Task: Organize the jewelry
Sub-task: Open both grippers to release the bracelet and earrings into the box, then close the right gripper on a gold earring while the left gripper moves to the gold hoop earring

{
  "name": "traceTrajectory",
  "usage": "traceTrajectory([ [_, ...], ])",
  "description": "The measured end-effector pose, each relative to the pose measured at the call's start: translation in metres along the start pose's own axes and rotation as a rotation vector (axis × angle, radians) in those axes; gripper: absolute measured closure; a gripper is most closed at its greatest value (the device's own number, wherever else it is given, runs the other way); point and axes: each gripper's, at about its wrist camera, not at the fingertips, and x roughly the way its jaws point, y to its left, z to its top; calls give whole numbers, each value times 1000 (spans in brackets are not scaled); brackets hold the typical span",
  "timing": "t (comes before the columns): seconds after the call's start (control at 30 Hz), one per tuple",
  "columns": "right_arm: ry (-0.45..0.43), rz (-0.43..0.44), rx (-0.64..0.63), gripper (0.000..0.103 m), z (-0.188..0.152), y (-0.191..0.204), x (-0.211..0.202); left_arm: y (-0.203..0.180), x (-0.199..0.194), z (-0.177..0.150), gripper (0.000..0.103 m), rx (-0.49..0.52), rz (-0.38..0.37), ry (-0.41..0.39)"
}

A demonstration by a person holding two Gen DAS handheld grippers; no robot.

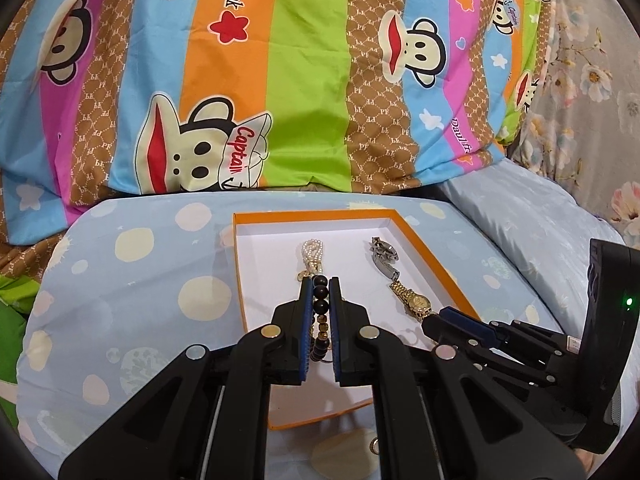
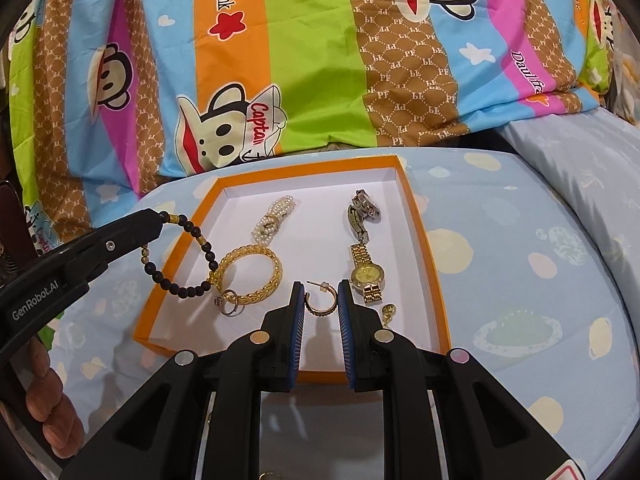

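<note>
- Left gripper (image 1: 320,282): jaws narrow, clamped on black bead bracelet (image 1: 320,312). Beads run between the blue pads; lower part of the loop is hidden behind the fingers in left wrist view.
- Right wrist view shows same bracelet (image 2: 188,256) hanging as an open loop from the left gripper tip (image 2: 154,218), over the left rim of the orange box (image 2: 434,280). Whether it touches the box floor: cannot tell.
- Right gripper (image 2: 320,294): jaws part open, gold hoop earring (image 2: 320,300) sits between the tips. Contact w/ pads not clear, so grip cannot be confirmed. In left wrist view only its tip (image 1: 440,318) shows, at the box's right rim.
- Box interior, white floor: pearl bracelet (image 2: 276,216) far left-centre; gold bangle (image 2: 250,276) nearer, w/ two small rings (image 2: 230,302) touching its near-left edge.
- Right side of box: silver watch (image 2: 362,212) at far end, gold watch (image 2: 368,276) just nearer, in line. Small gold item (image 2: 389,312) beside gold watch, too small to identify.
- Box rests on blue spotted sheet (image 2: 520,280); striped cartoon pillow (image 2: 320,60) behind.
- Bottom edge of the right wrist view: gold piece, cut off, unidentifiable.
</note>
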Motion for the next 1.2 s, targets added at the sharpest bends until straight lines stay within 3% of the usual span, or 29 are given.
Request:
traceTrajectory([
  [0.67,3,-13,-8,84,-4,0,8,0,12,-8,94,3,9,24],
  [0.83,-15,-16,4,83,-4,-4,4,10,9,-6,69,-44,10,10],
  [0.93,-29,-18,14,76,-3,-7,1,17,5,-3,65,-78,17,-10],
  [1.2,-53,-27,34,76,-4,-13,-12,33,-7,2,65,-144,37,-39],
])
